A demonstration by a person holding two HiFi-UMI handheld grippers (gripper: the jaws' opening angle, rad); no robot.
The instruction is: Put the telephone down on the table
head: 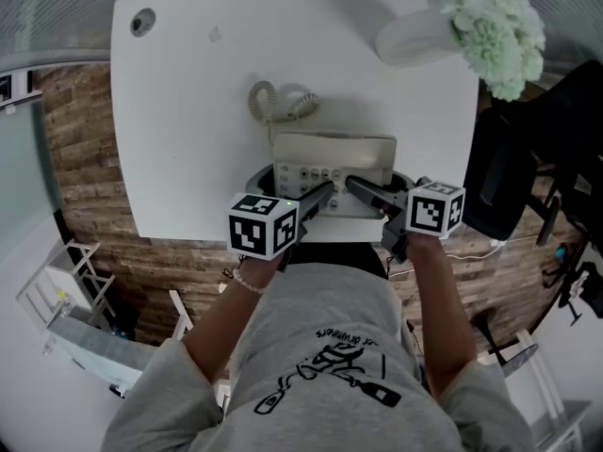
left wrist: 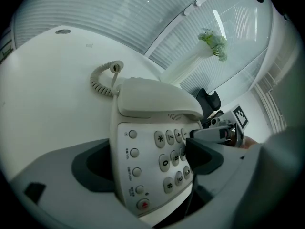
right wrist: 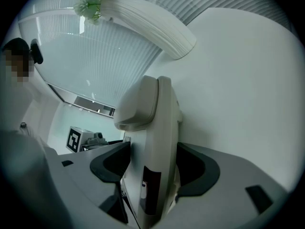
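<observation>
The cream desk telephone, its handset on the cradle, is at the near edge of the white table; whether it rests on the top or hangs just above it I cannot tell. Its coiled cord lies on the table behind it. My left gripper is shut on the phone's near edge, one jaw over the keypad and one beneath. The right gripper clamps the same phone from the right. In the right gripper view the phone stands edge-on between both pads.
A white ribbed vase with pale green flowers is at the table's far right. A cable hole sits at the far left corner. A black chair stands right of the table, on a wood floor.
</observation>
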